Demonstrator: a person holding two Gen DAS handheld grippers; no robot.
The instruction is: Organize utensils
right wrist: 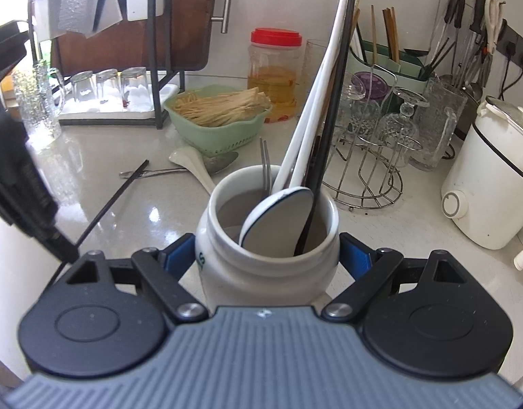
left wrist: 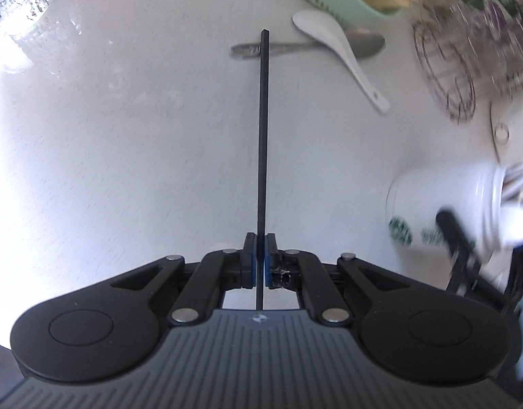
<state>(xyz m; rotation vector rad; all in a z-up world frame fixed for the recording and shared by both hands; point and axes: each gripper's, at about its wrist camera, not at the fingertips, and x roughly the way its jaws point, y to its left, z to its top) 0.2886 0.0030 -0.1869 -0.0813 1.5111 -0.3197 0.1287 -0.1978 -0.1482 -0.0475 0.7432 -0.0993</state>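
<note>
Right side of the left wrist view is smeared with blur: the wire glass rack (left wrist: pixel 445 68) and glasses there barely resolve. White jar (left wrist: pixel 442 204) also blurred in that view, its lower part cut by the right hand-held gripper's dark arm. In the right wrist view the jar's (right wrist: pixel 268 259) base is hidden behind the gripper body. Green print on the jar only partly readable.

Around, on the pale desk (left wrist: pixel 125 136): white ceramic spoon (left wrist: pixel 340 54) lying across a metal spoon (left wrist: pixel 295 47), both just beside the green basket (right wrist: pixel 217 129) of pale sticks. Red-lidded jar of amber liquid (right wrist: pixel 273 68) behind the basket. Upturned glasses on a tray under the dark rack (right wrist: pixel 108 85), far left. White cooker (right wrist: pixel 490 180) at right; hanging tools on the wall, too small to tell apart.

Left hand-held gripper (left wrist: pixel 260 259): pads pressed together, pinching a thin black chopstick (left wrist: pixel 263 136), held above the desk, its tip over the metal spoon's handle.

Right hand-held gripper (right wrist: pixel 266 259): spread wide, blue pads against both sides of the white jar. Jar holds a white-handled ladle, a black chopstick, a fork and more white handles, all leaning right.
</note>
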